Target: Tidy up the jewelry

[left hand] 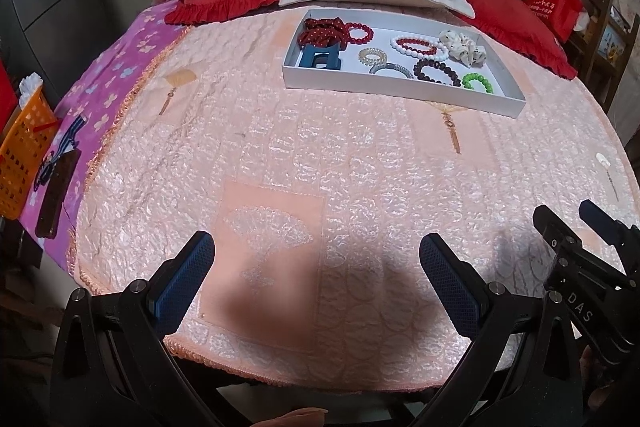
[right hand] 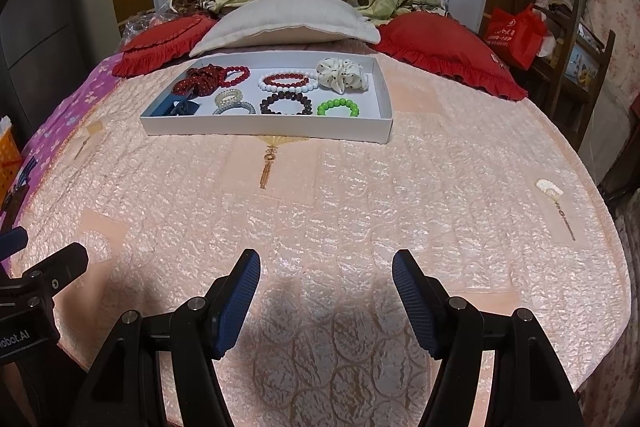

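Pink quilted cover [right hand: 320, 195] is seen under both grippers. Left gripper [left hand: 316, 263] is held with jaws apart, empty; right gripper [right hand: 326, 279] likewise. Jewelry lies in a white tray [right hand: 264, 129] well beyond, near the pillows [right hand: 288, 19].

Both grippers, left gripper [left hand: 316, 247] and right gripper [right hand: 326, 265], have black angular arms, silver round screws at the joints and ribbed blue pads [right hand: 236, 303] (white lettering marks the bodies).
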The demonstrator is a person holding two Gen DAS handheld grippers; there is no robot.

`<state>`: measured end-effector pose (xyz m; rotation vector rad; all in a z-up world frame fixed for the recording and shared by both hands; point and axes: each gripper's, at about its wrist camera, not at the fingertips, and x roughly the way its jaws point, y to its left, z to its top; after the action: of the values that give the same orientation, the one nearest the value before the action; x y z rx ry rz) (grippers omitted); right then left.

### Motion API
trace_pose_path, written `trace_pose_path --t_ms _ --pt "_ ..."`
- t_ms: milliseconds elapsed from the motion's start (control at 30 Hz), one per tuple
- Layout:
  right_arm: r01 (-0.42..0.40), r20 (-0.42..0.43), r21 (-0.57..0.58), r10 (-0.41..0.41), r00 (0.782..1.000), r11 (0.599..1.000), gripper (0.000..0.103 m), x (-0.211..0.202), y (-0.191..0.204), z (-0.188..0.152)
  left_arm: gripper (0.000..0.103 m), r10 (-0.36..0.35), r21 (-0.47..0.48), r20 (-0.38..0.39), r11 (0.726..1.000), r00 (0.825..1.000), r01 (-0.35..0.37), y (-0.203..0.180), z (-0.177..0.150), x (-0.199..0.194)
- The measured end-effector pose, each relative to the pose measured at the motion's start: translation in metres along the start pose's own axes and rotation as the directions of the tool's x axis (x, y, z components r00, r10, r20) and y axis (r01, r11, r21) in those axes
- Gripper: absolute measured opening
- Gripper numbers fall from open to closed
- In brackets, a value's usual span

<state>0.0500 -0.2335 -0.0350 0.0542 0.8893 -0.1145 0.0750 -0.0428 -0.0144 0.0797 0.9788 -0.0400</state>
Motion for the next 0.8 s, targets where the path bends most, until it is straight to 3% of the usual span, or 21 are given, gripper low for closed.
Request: trace_pose_path --t_ms 300,800 --pt "0.001 -0.004 0.005 -0.001 1.000 1.000 0.066 0.0020 -0.0005 0.0008 0.102 -0.017 -0.008 -0.039 1.000 0.999 0.017 -0.0005 0.0004 0.0089" --pt "-0.006 0.003 0.006 0.006 1.000 1.000 0.066 0.0029 0.0021 0.0018 0.103 -0.014 -0.026 -0.022 1.000 1.000 0.013 0.0059 0.0026 0.0085"
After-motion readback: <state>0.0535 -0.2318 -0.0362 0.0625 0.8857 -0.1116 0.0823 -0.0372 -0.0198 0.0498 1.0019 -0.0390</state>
